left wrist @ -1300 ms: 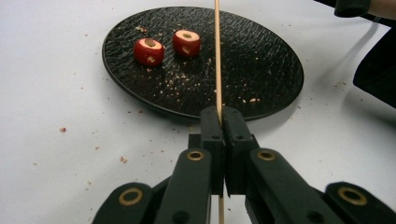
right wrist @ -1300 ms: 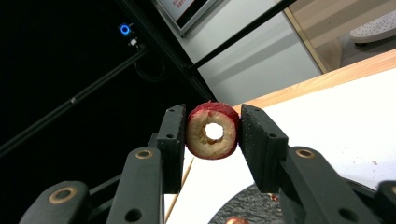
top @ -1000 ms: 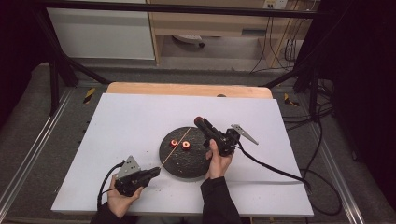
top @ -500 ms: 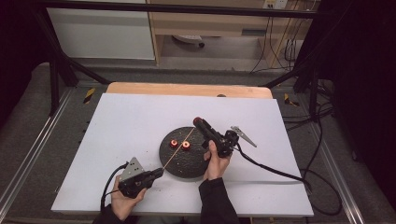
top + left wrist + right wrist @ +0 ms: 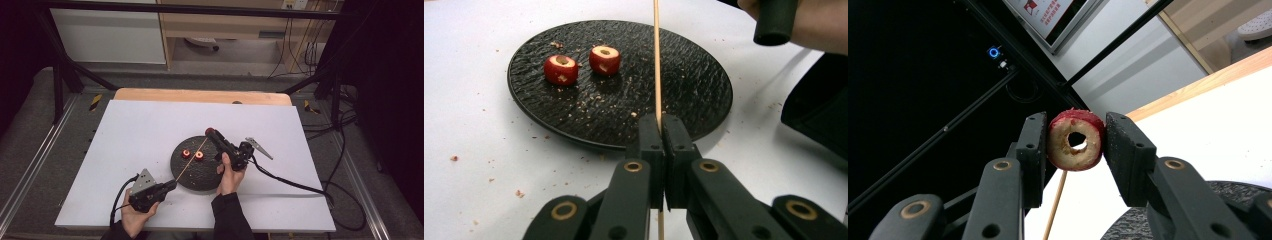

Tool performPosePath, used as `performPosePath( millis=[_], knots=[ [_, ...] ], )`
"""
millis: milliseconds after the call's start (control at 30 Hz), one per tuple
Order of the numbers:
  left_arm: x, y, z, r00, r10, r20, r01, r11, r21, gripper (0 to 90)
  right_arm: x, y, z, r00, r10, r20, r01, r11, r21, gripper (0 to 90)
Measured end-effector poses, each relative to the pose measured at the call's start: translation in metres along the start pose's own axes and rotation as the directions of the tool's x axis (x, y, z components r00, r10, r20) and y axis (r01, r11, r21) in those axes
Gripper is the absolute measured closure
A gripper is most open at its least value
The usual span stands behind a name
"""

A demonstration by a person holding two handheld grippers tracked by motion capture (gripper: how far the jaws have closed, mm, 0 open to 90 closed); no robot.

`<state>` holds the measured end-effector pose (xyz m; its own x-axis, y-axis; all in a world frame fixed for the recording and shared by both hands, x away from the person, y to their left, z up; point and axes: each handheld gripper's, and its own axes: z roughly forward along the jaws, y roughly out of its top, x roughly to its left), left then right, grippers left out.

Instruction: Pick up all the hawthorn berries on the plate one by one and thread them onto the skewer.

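Observation:
A thin wooden skewer (image 5: 656, 60) runs over a round black plate (image 5: 694, 85) toward the far side, and my left gripper (image 5: 663, 125) is shut on its near end. Two cored red fruit pieces (image 5: 560, 69) (image 5: 604, 59) lie on the plate's left half. In the high view my left gripper (image 5: 169, 186) sits at the plate's (image 5: 200, 175) near-left edge. My right gripper (image 5: 210, 133) hangs over the plate's far rim, close to the tip of the skewer (image 5: 192, 157). It is shut on a third red fruit ring (image 5: 1076, 140), whose hole faces the camera, with the skewer (image 5: 1055, 205) just below it.
The plate rests on a white table sheet (image 5: 125, 135) with fruit crumbs scattered near it. A wooden table edge (image 5: 200, 96) runs along the back. Cables trail from both grippers toward the near and right sides. Dark frame bars and shelving stand beyond the table.

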<state>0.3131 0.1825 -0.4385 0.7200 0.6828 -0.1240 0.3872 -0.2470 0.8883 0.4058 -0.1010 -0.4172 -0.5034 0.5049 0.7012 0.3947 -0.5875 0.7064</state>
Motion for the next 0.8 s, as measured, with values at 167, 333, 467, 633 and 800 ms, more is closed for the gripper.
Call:
performPosePath(
  millis=[167,333,467,633,800],
  knots=[
    [-0.007,0.006,0.005,0.9998,-0.012,-0.013,0.012,0.9999,-0.007,88.3,0.000,-0.004,-0.001,1.0000,-0.002,0.002,0.002,1.000,0.000,62.5],
    [-0.012,0.013,0.010,0.9996,-0.015,-0.023,0.015,0.9998,-0.013,88.3,0.001,-0.006,-0.003,1.0000,-0.002,-0.004,0.002,1.000,0.005,62.5],
    [-0.011,0.020,0.013,0.9995,-0.025,-0.019,0.025,0.9995,-0.019,88.3,0.003,-0.006,-0.005,0.9999,-0.006,-0.010,0.006,1.000,0.012,62.5],
    [-0.011,0.030,0.019,0.9993,-0.038,-0.007,0.038,0.9991,-0.019,88.3,0.004,-0.008,-0.006,0.9999,-0.005,-0.009,0.005,1.000,0.020,62.5],
    [-0.008,0.041,0.026,0.9988,-0.049,0.004,0.049,0.9986,-0.021,88.4,0.005,-0.009,-0.008,0.9998,-0.016,-0.014,0.016,0.999,0.029,62.5]
  ],
)
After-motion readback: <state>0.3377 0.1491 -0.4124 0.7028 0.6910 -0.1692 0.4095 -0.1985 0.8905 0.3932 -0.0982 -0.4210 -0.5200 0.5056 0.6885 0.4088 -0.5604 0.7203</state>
